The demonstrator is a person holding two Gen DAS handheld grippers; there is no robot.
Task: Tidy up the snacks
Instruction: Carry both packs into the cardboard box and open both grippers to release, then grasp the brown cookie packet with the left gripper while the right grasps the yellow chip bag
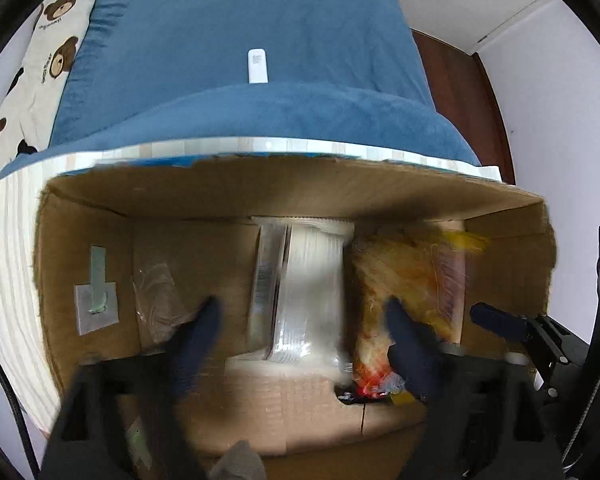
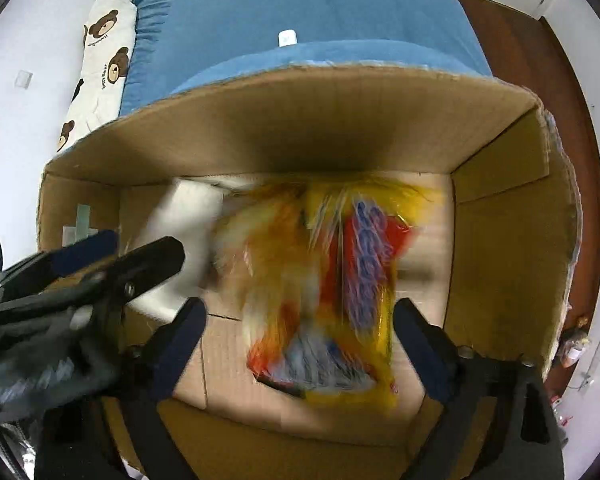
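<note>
An open cardboard box (image 1: 284, 188) stands in front of a blue bed. Inside it lie a white and silver snack pack (image 1: 304, 284) in the middle and a yellow-orange snack bag (image 1: 404, 272) to its right. My left gripper (image 1: 304, 320) is open above the white pack, touching nothing. My right gripper (image 2: 300, 320) is open over the box (image 2: 500, 240), with the yellow-orange bag (image 2: 332, 280) blurred between and below its fingers. The white pack (image 2: 184, 216) lies at the left. The left gripper (image 2: 120, 256) shows at the left of the right wrist view.
A blue-covered bed (image 1: 240, 80) lies behind the box, with a white remote (image 1: 257, 66) on it and a bear-print pillow (image 1: 40, 72) at the left. A pale wooden surface (image 1: 8, 260) lies under the box. Brown floor (image 1: 456, 88) and white walls are at the right.
</note>
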